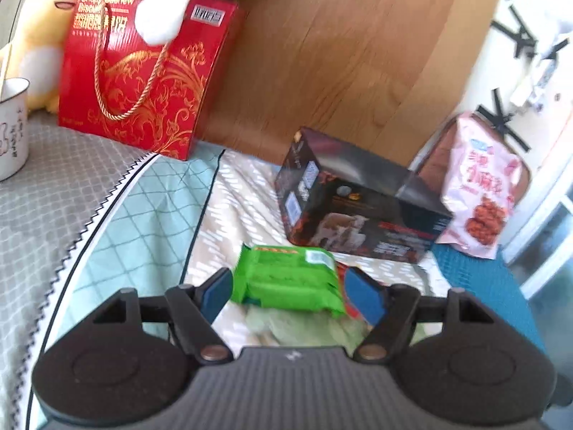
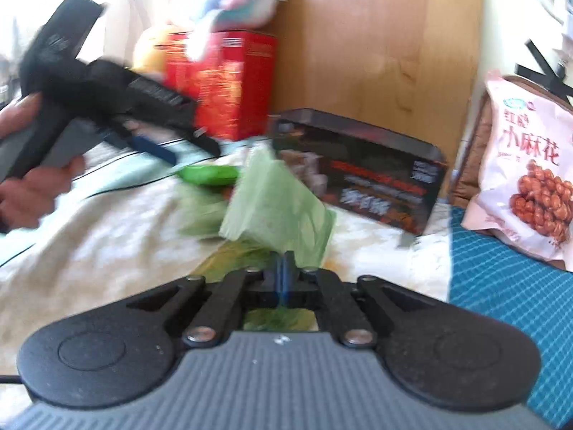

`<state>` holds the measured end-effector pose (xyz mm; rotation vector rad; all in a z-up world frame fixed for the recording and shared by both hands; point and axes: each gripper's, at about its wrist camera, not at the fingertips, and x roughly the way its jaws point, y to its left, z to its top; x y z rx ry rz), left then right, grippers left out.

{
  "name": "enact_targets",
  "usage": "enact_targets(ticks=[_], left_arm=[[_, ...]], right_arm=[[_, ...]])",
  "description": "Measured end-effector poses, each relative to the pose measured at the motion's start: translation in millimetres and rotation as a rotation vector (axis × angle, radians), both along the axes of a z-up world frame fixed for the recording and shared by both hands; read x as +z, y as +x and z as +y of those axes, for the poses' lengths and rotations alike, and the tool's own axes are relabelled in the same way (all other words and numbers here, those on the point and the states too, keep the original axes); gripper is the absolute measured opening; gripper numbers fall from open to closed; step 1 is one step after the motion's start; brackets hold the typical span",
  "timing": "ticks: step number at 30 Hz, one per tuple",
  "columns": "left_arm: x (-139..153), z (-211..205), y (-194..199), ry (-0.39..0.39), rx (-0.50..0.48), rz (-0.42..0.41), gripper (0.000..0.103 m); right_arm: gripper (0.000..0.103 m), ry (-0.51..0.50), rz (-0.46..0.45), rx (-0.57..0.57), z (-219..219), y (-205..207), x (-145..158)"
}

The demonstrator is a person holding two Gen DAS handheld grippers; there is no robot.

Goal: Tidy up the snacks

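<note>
A bright green snack packet [image 1: 286,283] lies on the bed between the blue pads of my left gripper [image 1: 287,278]. The gripper is open, and a sliver of something red shows between the packet and the right pad. Under the packet lies a pale green plastic bag [image 1: 286,328]. In the right wrist view my right gripper [image 2: 284,268] is shut on an edge of that plastic bag [image 2: 275,208], which stands up in front of it. A hand holds the left gripper [image 2: 195,156] at the upper left, its fingertips at the green packet [image 2: 209,175].
A black snack box [image 1: 358,208] [image 2: 358,172] lies by the wooden headboard [image 1: 340,53]. A pink snack bag [image 1: 476,186] [image 2: 526,175] leans at the right above a teal mat [image 2: 508,286]. A red gift box [image 1: 143,71], plush toys and a white mug [image 1: 10,125] stand at the left.
</note>
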<state>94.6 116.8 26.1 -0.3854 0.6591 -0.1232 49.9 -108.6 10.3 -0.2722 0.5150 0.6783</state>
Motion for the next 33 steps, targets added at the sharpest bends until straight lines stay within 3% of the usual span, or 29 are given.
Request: enact_targets(ticks=[4,8,11,15,19,20,22,23,28,31,33], left_arm=[[1.0,-2.9,-23.7,-0.041,-0.047,-0.012,0.072],[-7.2,1.7,-40.7,-0.121,-0.069,0.041,0.072],[-17.7,7.4,-49.3,-0.196,-0.084,0.087,0.072],[-30.5,-0.4,-53.4,-0.258,-0.115,0.136,0.072],[-34.2,-13.8,-52.7,-0.233,-0.112,0.138,0.072],[-34.0,-15.7,-52.6,-0.227,-0.114,0.136,0.070],[-35.8,-15.8,-52.2,-0.243,-0.144,0.149,0.050],[-37.7,-14.5,-51.8,-0.266,-0.160,0.161,0.049],[-35.0,0.3,-58.4,-0.264,-0.127,0.138,0.053],[-30.0,9.2,-66.8,-0.221,-0.104,0.117,0.062],[-26.9,11.7,-70.1,-0.198,-0.091,0.101,0.065]], right_arm=[[0.003,0.023,0.052,0.098,5.5,-30.2,-1.9],[0.009,0.078,0.038,0.044,-6.6,-32.0,4.4],[0.016,0.159,0.066,-0.038,-21.1,-15.9,13.7],[0.018,0.268,0.158,-0.138,-33.0,22.4,13.0],[0.030,0.342,0.267,-0.149,-26.3,48.6,-2.4],[0.030,0.337,0.290,-0.147,-22.6,50.5,-6.6],[0.027,0.336,0.300,-0.107,-16.5,41.2,-6.9],[0.027,0.323,0.308,-0.073,-13.1,34.4,-6.1],[0.033,0.163,0.189,0.074,4.2,-16.2,-5.0],[0.049,0.113,0.157,0.072,2.5,-25.7,-6.9],[0.053,0.131,0.156,0.050,-2.7,-23.9,-6.0]])
